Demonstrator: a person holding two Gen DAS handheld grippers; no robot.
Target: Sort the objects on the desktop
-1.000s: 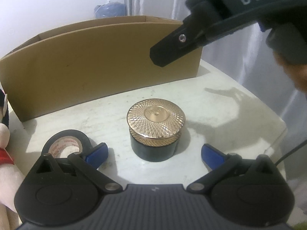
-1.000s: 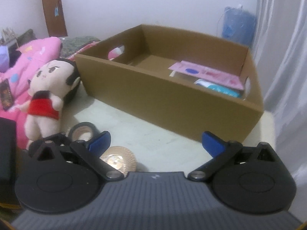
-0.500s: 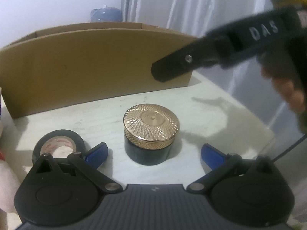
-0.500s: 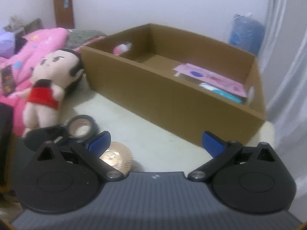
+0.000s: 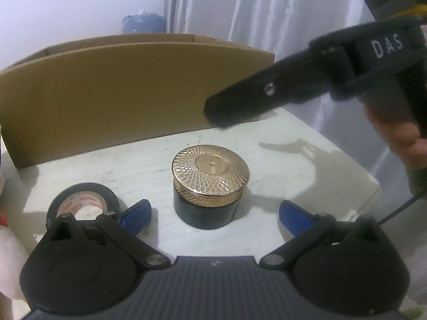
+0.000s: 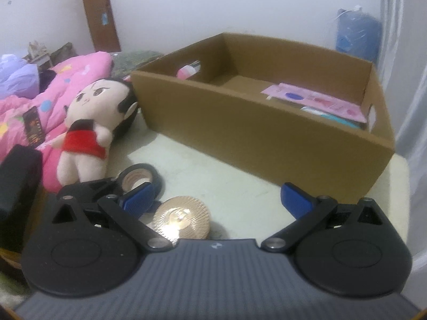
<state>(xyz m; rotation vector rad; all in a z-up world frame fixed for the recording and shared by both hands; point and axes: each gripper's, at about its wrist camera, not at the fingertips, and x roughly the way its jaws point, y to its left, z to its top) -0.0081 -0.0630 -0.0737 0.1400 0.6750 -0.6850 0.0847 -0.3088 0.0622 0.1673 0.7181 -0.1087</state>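
Note:
A dark jar with a gold patterned lid (image 5: pixel 210 184) stands on the white table (image 5: pixel 307 165), just ahead of my left gripper (image 5: pixel 214 216), which is open with the jar between the lines of its blue fingertips. A black tape roll (image 5: pixel 80 205) lies beside the left finger. My right gripper (image 6: pixel 216 200) is open and holds nothing. It hovers above the table to the right of the jar, in front of the cardboard box (image 6: pixel 267 133). From the right wrist view the gold lid (image 6: pixel 181 221) shows low down, partly hidden by the gripper body.
The box holds a flat pink packet (image 6: pixel 315 98) and a small pink-white item (image 6: pixel 186 72). A plush doll in a red dress (image 6: pixel 90 122) leans at the table's left edge by pink bedding (image 6: pixel 53 88). A curtain (image 5: pixel 267 13) hangs to the right.
The right gripper has drifted to the right and nearer in the left wrist view. Its own view now looks down more on the tape and the lid. The jar and tape stay put.

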